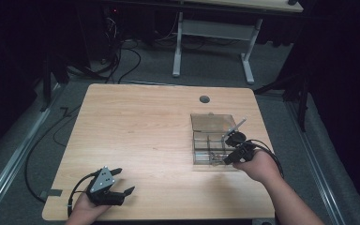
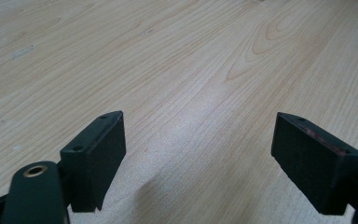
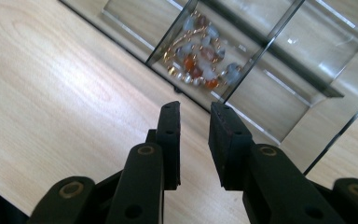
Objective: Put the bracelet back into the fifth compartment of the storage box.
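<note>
A clear plastic compartment box [image 1: 201,151] stands on the right half of the wooden table [image 1: 145,126], its lid [image 1: 212,122] lying open behind it. In the right gripper view a bead bracelet [image 3: 200,60] with orange, white and pale blue beads lies in one compartment of the box [image 3: 261,51]. My right gripper [image 1: 225,161] hovers at the box's near right corner; its jaws [image 3: 195,109] stand a narrow gap apart, with nothing between them. My left gripper [image 1: 125,180] rests near the table's front left, wide open [image 2: 200,126] over bare wood.
A round cable hole [image 1: 204,99] sits in the table near its far edge. Beyond the table stands another desk on white legs [image 1: 177,47], with cables [image 1: 122,61] on the grey floor. Bare wood stretches between the two grippers.
</note>
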Demonstrator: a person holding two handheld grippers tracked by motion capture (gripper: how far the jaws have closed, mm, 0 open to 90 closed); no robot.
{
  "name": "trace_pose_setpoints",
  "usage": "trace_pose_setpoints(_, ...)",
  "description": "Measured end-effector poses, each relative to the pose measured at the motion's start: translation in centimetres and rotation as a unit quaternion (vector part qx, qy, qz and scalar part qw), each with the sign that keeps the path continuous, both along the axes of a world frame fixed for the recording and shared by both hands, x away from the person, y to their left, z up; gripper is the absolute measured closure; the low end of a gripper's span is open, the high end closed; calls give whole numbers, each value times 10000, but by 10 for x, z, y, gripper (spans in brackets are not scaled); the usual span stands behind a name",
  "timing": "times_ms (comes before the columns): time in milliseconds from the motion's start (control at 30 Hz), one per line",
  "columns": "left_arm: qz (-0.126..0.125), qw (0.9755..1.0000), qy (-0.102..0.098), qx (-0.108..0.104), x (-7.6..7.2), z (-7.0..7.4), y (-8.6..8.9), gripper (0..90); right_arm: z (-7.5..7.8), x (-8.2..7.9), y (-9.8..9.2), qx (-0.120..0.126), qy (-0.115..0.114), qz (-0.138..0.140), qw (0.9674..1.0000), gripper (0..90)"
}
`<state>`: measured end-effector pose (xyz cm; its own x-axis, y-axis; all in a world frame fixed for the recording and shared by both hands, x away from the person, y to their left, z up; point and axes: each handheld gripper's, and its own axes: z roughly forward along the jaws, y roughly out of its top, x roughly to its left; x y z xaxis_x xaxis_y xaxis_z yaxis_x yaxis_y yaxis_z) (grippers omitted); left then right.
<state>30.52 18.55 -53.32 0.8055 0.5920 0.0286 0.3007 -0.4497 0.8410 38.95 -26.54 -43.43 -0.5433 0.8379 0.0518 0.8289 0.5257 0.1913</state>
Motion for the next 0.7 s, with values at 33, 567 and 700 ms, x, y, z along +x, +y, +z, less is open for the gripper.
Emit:
trace_pose_setpoints(33,1,10000,1,-2,0,0,0,183,-1,-2,0,0,4,0,10000,748)
trace_pose_setpoints(567,-17,10000,-2,-8,0,0,1,182,-31,-30,-4,309,-346,-164,9988,616)
trace_pose_setpoints(700,-13,10000,-1,-15,0,0,1,181,-40,-39,-5,571,-602,-182,9964,601)
